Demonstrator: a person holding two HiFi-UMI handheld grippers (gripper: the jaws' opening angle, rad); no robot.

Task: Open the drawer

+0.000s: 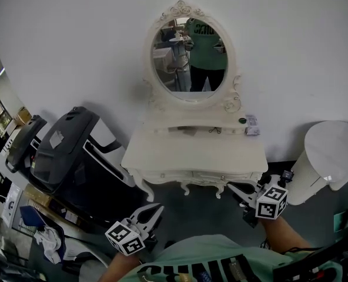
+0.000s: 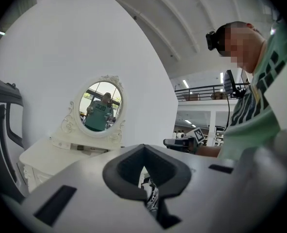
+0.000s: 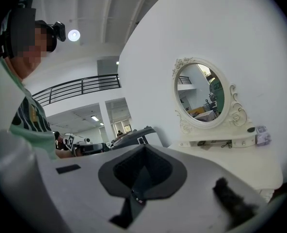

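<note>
A white ornate wooden dressing table (image 1: 162, 151) stands against a plain white wall (image 1: 74, 40), seen steeply from above. Its bare cream top is curved at the front, and it stands on short scrolled legs over a dark grey floor (image 1: 197, 216). At the back of the table rises an oval mirror in a carved white frame (image 1: 190, 54), which reflects me in my green shirt. On the narrow shelf under the mirror, at the table's right end, sit a small dark round object (image 1: 242, 121) and a small patterned packet (image 1: 253, 125). The shallow white drawer (image 1: 204, 175) is set in the table's front rail and is closed. My left gripper (image 1: 155, 209) hangs in front of the table's left corner, apart from it, jaws together with nothing between them. My right gripper (image 1: 233, 187) hangs just before the table's right front leg, its jaws also pressed together and empty. Left of the table stands a bulky black and grey moulded seat (image 1: 62, 145); right of it stands a white cone-shaped stand (image 1: 333, 151).
</note>
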